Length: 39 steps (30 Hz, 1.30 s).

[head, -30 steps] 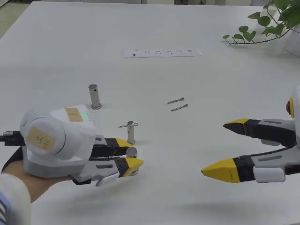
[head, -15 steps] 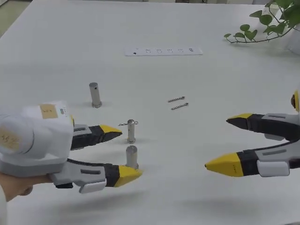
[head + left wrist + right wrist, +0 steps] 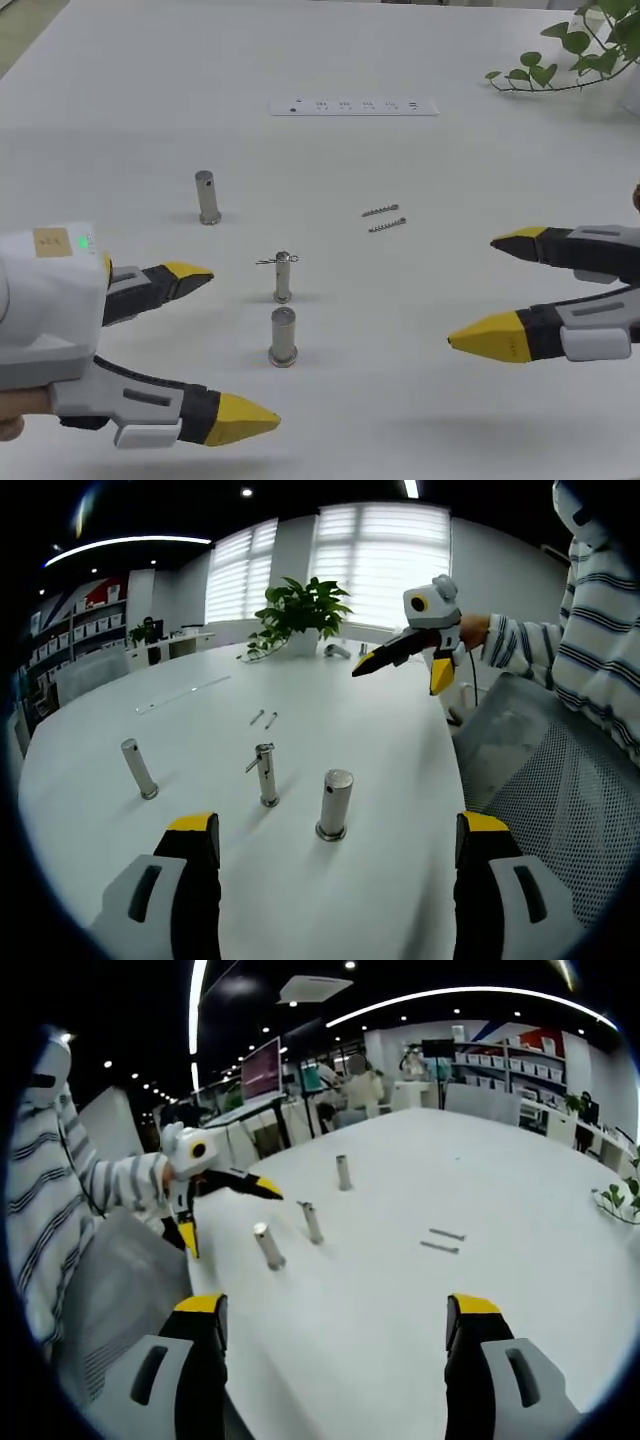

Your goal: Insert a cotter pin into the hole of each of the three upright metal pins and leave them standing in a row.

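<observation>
Three metal pins stand upright on the white table. The far pin (image 3: pixel 207 196) is bare, the middle pin (image 3: pixel 283 277) carries a cotter pin through its hole, and the near pin (image 3: pixel 283 335) is bare. Two loose cotter pins (image 3: pixel 382 219) lie to the right of them. My left gripper (image 3: pixel 228 348) is open at the lower left, its jaws wide apart and just left of the near pin (image 3: pixel 335 804). At the right edge my right gripper (image 3: pixel 500 290) stands open and holds nothing. The middle pin (image 3: pixel 312 1222) and the loose cotter pins (image 3: pixel 440 1240) lie ahead of it.
A white power strip (image 3: pixel 353 106) lies flat at the back of the table. A leafy plant (image 3: pixel 570 55) reaches in at the back right corner. Bare table surface (image 3: pixel 400 400) spreads between the two grippers.
My left gripper has opened, let go of the near pin and drawn back to the left. That pin now stands by itself. The right gripper has barely moved.
</observation>
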{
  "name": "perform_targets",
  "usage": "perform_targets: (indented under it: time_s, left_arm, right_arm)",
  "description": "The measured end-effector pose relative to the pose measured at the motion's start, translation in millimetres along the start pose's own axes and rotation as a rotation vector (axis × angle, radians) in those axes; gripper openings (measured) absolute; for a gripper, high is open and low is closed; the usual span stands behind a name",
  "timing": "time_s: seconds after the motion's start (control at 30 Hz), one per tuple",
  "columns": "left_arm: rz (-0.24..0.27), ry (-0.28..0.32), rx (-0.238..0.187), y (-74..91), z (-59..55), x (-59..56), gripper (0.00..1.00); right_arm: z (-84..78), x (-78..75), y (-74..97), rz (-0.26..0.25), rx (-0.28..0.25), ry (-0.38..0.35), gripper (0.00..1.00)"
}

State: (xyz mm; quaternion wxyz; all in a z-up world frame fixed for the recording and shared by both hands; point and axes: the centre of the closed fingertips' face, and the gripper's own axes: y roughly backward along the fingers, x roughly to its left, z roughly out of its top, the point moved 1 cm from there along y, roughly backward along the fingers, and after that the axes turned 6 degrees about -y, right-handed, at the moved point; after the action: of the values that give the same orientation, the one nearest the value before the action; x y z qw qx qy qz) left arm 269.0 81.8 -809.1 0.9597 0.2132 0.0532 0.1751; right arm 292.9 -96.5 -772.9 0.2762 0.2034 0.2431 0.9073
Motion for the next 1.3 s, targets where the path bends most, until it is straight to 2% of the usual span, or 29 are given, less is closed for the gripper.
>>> perform_targets:
  time_s: [0.03, 0.17, 0.3, 0.37, 0.53, 0.57, 0.73, 0.8, 1.03, 1.17, 1.3]
  left_arm:
    - [-0.003, 0.004, -0.008, 0.3, 1.2, -1.7, 0.99]
    - [-0.004, 0.009, 0.006, 0.8, -2.1, -5.5, 0.99]
    - [-0.002, 0.052, 0.001, 2.6, -6.6, -7.0, 0.99]
    - [0.006, 0.065, -0.002, 4.3, -8.0, -6.4, 0.99]
    - [0.022, 0.077, -0.002, 8.1, -9.6, -5.2, 0.99]
    - [0.026, 0.079, -0.002, 8.5, -9.8, -4.8, 0.99]
    - [0.026, 0.083, 0.005, 9.3, -12.4, -6.6, 0.99]
    - [0.018, 0.086, 0.004, 9.1, -12.6, -8.5, 0.99]
    - [0.022, 0.088, 0.004, 9.9, -11.5, -6.6, 0.99]
    - [0.021, 0.089, 0.011, 10.8, -12.5, -7.4, 0.98]
    - [0.022, 0.095, 0.015, 11.4, -14.9, -7.7, 0.94]
  right_arm:
    - [1.2, -0.6, 0.0, 0.001, 0.006, 0.010, 0.91]
    - [9.0, -3.3, -1.5, 0.015, 0.032, 0.053, 0.90]
    - [12.3, -6.3, -5.0, 0.049, 0.104, 0.117, 0.89]
    - [15.9, -7.5, -7.3, 0.065, 0.121, 0.137, 0.88]
    - [27.2, -19.6, -13.8, 0.084, 0.160, 0.193, 0.88]
    - [28.1, -21.4, -15.6, 0.095, 0.182, 0.215, 0.87]
    - [26.3, -26.1, -25.3, 0.154, 0.275, 0.305, 0.84]
    - [24.4, -31.1, -30.6, 0.158, 0.316, 0.349, 0.83]
    - [25.4, -39.8, -46.3, 0.182, 0.356, 0.376, 0.80]
    - [22.1, -42.3, -51.2, 0.213, 0.397, 0.435, 0.77]
    - [21.9, -50.9, -58.3, 0.232, 0.420, 0.452, 0.77]
